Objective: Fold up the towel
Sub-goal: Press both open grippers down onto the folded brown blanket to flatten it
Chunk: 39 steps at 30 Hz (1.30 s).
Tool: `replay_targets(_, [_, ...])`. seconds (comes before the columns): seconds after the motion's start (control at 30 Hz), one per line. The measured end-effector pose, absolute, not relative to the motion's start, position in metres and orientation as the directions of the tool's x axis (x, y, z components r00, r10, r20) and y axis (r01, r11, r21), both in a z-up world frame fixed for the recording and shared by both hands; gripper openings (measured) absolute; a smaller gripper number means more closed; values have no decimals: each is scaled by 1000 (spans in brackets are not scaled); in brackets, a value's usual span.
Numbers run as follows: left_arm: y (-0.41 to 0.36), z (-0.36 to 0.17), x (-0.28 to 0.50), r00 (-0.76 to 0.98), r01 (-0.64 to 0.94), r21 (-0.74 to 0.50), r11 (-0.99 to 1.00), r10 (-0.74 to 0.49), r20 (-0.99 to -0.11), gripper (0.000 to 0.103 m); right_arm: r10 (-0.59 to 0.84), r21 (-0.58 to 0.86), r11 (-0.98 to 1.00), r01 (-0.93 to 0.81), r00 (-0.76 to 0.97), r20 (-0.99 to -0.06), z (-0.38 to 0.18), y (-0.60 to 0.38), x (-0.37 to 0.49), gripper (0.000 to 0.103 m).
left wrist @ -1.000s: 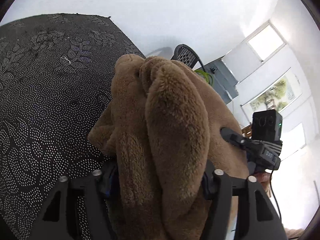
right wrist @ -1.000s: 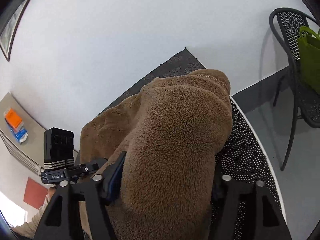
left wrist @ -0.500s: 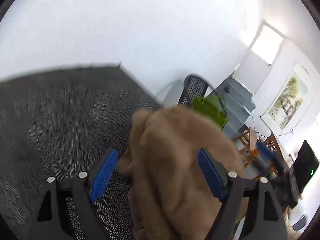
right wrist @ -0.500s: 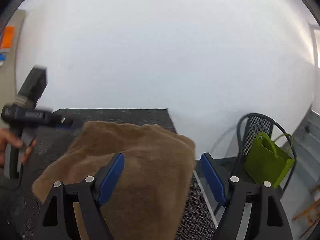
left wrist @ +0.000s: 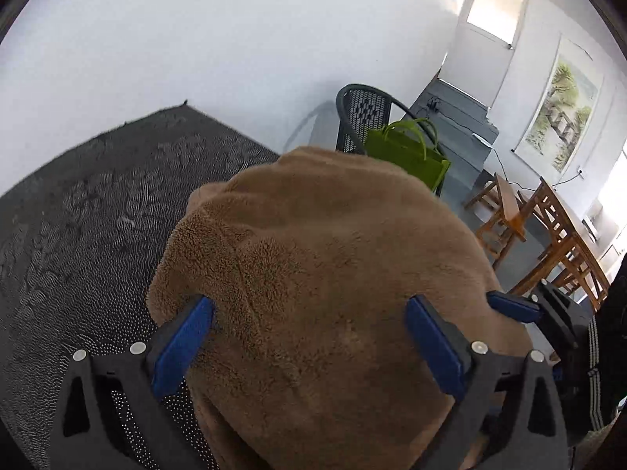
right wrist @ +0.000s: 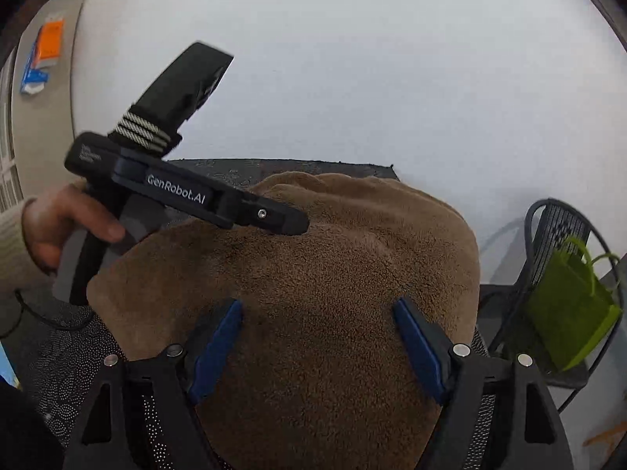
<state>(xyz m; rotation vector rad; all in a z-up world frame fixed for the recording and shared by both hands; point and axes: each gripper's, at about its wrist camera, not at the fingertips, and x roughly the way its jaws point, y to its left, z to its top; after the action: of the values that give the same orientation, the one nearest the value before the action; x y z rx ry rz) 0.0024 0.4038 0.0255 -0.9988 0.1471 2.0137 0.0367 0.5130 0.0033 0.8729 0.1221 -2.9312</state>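
Dark dotted tablecloth (left wrist: 86, 227) covers table; folded brown towel (left wrist: 313, 274) lies on it as thick mound. Left gripper (left wrist: 309, 337) above towel, jaws opening wide, pads clear of fabric. Right gripper (right wrist: 317, 337) over towel, jaws wide, nothing clamped. Green bag (right wrist: 568, 313) on chair (right wrist: 556, 231) beyond towel

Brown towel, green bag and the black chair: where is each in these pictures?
Brown towel (left wrist: 313, 266): left wrist view, middle of its fuzzy top.
Green bag (right wrist: 568, 305): right wrist view, its front face.
Black chair (left wrist: 362, 111): left wrist view, its mesh backrest.
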Motion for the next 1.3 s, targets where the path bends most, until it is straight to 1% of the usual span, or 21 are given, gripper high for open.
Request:
replay_targets(0.1, [410, 12, 3, -322, -746, -227, -626, 637, -701, 100, -51, -54, -994, 99, -821, -569, -8, 513, 24, 82])
replay_targets(0.2, [412, 17, 25, -331, -750, -216, -625, 638, -696, 100, -38, -72, -993, 97, -814, -580, -14, 511, 15, 83])
replay_targets(0.3, [414, 9, 31, -328, -751, -232, -618, 655, -681, 101, -35, -75, -993, 94, -819, -573, -19, 511, 9, 83])
replay_targets(0.37, [414, 14, 39, -333, -753, -225, -619, 652, -682, 101, -30, -78, -993, 90, -824, -566, -22, 510, 6, 84])
replay_targets(0.4, [412, 21, 48, -336, -751, -221, -622, 649, -683, 101, -22, -87, -993, 85, -826, -564, -19, 509, 10, 84])
replay_targets(0.47, [407, 36, 68, -344, -746, -215, -630, 642, -685, 102, -15, -95, -992, 83, -826, -564, 4, 513, 47, 86])
replay_targets(0.57, [388, 51, 83, -372, -741, -193, -643, 633, -679, 102, -9, -100, -992, 79, -826, -564, 18, 512, 54, 88])
replay_targets(0.67, [364, 64, 107, -406, -730, -186, -658, 635, -657, 102, -25, -49, -997, 63, -831, -555, 40, 518, 60, 92])
replay_targets(0.73, [351, 70, 120, -408, -727, -208, -654, 655, -636, 102, 13, -26, -1000, 1, -859, -512, 59, 529, 60, 93])
replay_targets(0.8, [340, 78, 138, -403, -735, -230, -638, 683, -609, 102, 37, -1, -999, -42, -871, -490, 76, 542, 55, 102])
replay_targets(0.87, [335, 83, 157, -392, -751, -239, -615, 707, -588, 102, 60, -7, -998, -65, -866, -497, 87, 551, 33, 102])
replay_targets(0.9, [337, 84, 166, -378, -766, -239, -597, 719, -584, 102, 45, -10, -999, -46, -865, -500, 91, 553, 20, 102])
replay_targets(0.97, [343, 81, 179, -353, -795, -222, -565, 727, -589, 103, -1, -17, -1000, 12, -852, -523, 98, 553, -5, 102])
replay_targets(1.07, [349, 71, 189, -337, -819, -189, -543, 719, -608, 103, -128, 12, -989, 148, -806, -578, 97, 546, -41, 102])
replay_targets(1.13, [353, 64, 189, -337, -823, -171, -542, 707, -622, 103, -169, 20, -979, 203, -757, -631, 83, 539, -77, 102])
replay_targets(1.23, [358, 55, 184, -355, -815, -148, -560, 684, -637, 102, -194, -1, -963, 270, -691, -696, 62, 526, -113, 102])
replay_targets(1.3, [361, 50, 177, -372, -806, -129, -578, 663, -649, 102, -172, -18, -960, 280, -638, -750, 47, 518, -130, 102])
